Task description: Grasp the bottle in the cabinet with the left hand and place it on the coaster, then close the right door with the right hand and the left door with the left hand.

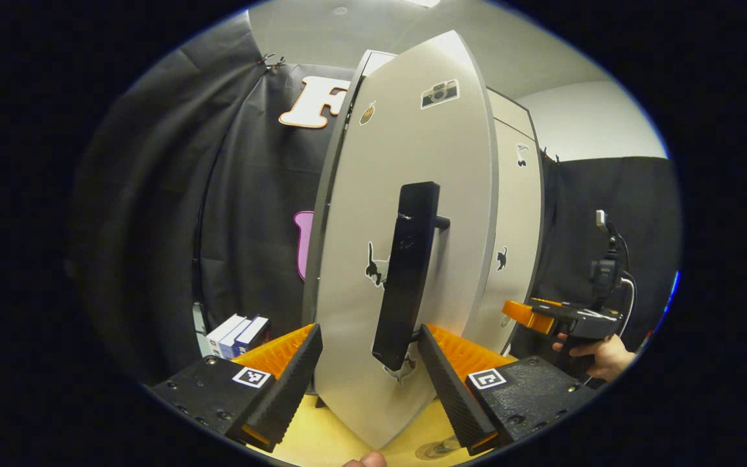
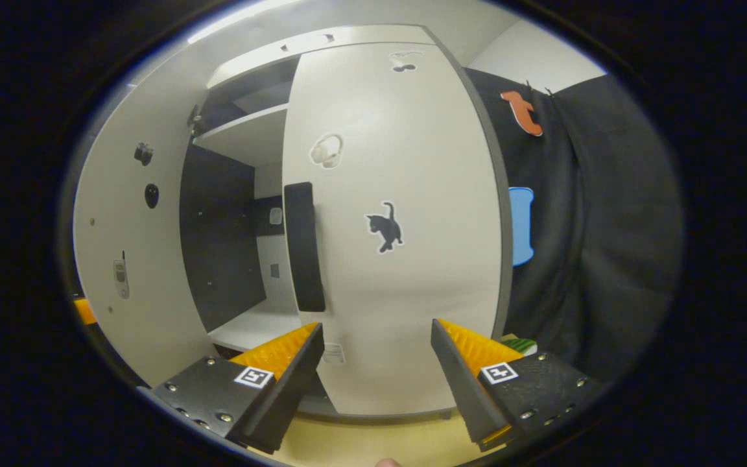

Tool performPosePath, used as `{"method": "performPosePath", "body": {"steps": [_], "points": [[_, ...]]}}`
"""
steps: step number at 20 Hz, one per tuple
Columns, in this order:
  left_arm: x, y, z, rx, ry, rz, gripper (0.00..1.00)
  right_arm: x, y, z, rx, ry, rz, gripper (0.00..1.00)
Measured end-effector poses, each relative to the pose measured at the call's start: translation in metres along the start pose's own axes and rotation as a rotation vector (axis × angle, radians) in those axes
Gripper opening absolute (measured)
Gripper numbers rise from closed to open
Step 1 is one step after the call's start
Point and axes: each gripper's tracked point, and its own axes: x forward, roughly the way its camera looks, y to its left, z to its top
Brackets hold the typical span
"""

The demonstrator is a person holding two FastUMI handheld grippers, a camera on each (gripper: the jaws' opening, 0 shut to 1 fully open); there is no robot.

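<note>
With both cabinet doors standing ajar, the released left claw (image 1: 368,363) is straddling the left door's (image 1: 406,162) black handle (image 1: 406,272) while the released right claw (image 2: 377,360) is facing the right door (image 2: 406,292); I cannot tell where the bottle is.

pale grey left door (image 1: 406,162), black handle (image 1: 407,275).

Cabinet doors, pale grey, each with a black vertical handle

Left door (image 1: 406,259): ajar, swung outward, stickers on its face. Right door (image 2: 393,227): nearly closed, kitten sticker at centre; cabinet interior (image 2: 237,246) visible beside it.
</note>
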Motion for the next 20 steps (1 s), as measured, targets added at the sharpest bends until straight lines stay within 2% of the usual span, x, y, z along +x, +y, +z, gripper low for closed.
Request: {"method": "performPosePath", "body": {"steps": [4, 11, 12, 17, 20], "points": [[0.02, -0.017, -0.005, 0.028, 0.004, -0.015, 0.99, -0.014, -0.018, 0.001, 0.018, 0.002, -0.013, 1.0], [0.073, -0.052, -0.013, 0.053, -0.004, -0.043, 1.0, -0.027, -0.038, 0.003, 0.036, 0.008, -0.024, 1.0], [0.081, -0.057, -0.013, 0.056, -0.006, -0.046, 1.0, -0.029, -0.04, 0.004, 0.04, 0.008, -0.025, 0.97], [0.113, -0.074, -0.013, 0.112, -0.032, -0.02, 1.0, -0.04, -0.051, -0.004, 0.047, 0.023, -0.031, 1.0], [0.132, -0.079, -0.015, 0.101, -0.031, -0.016, 1.0, -0.044, -0.056, -0.011, 0.054, 0.039, -0.039, 1.0]]}}
